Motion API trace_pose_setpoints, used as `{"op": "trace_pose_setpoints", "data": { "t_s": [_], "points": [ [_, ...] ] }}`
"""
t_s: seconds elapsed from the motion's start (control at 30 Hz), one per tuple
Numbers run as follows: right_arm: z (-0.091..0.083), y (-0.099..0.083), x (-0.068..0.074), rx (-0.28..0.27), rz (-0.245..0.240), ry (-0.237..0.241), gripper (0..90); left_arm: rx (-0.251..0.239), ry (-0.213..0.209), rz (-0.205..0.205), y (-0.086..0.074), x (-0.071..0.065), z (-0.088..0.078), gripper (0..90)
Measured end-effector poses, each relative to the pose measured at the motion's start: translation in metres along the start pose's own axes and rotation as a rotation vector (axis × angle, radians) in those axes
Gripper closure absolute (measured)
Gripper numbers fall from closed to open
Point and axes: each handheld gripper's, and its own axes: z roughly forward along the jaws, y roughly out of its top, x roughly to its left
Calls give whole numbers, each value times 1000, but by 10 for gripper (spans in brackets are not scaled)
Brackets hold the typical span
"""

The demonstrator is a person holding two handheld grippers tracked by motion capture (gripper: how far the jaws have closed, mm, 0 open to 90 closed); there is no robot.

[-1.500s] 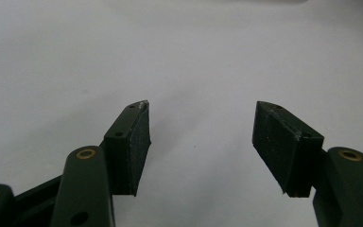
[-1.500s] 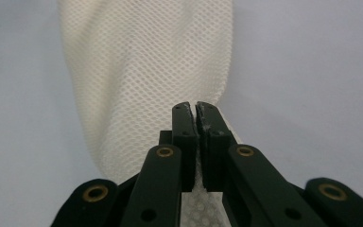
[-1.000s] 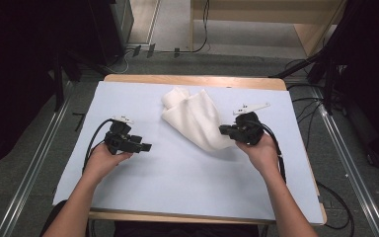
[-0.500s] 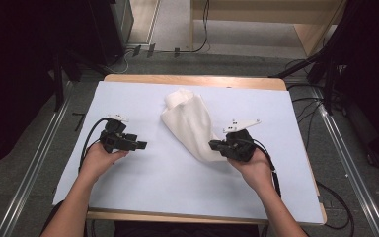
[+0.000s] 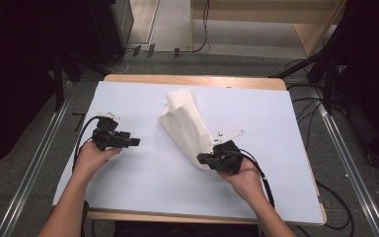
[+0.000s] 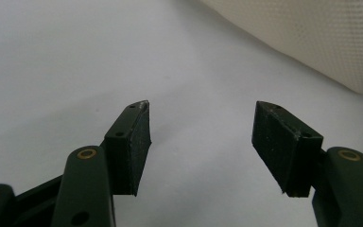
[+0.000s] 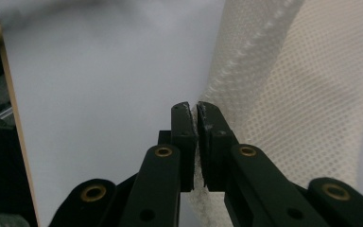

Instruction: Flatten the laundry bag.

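A cream mesh cloth lies bunched on the pale mat, drawn out in a long strip from the far middle toward the near right. My right gripper sits at the cloth's near end, shut on a fold of it. In the right gripper view the jaws pinch the stitched edge of the cloth. My left gripper hovers over bare mat at the left, open, pointing toward the cloth. In the left gripper view nothing lies between its jaws, and the cloth sits beyond them at the upper right.
The mat covers a wooden table whose edge shows at the back. Metal rails run along both sides on the floor. Cables lie at the right, dark equipment stands at the left.
My right hand has pulled toward the near edge and to the left, dragging the cloth's end and stretching it into a longer strip. The left hand has drifted slightly left.
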Motion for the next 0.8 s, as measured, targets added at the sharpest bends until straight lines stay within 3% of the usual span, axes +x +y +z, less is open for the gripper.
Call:
{"op": "trace_pose_setpoints", "data": {
  "t_s": [0.1,0.47,0.63,0.7,0.8],
  "points": [
    [4,0,6,8,-13,19,862,-25,6,-20,-1,8,-6,386],
    [13,0,14,36,-13,58,822,-40,19,-28,-3,12,-10,386],
    [14,1,17,44,2,74,736,-47,21,-30,-3,13,-11,386],
    [14,2,24,63,-23,65,700,-49,21,-29,-3,13,-11,386],
    [11,4,27,46,-36,69,654,-54,22,-33,-3,14,-13,386]
  ]
}}
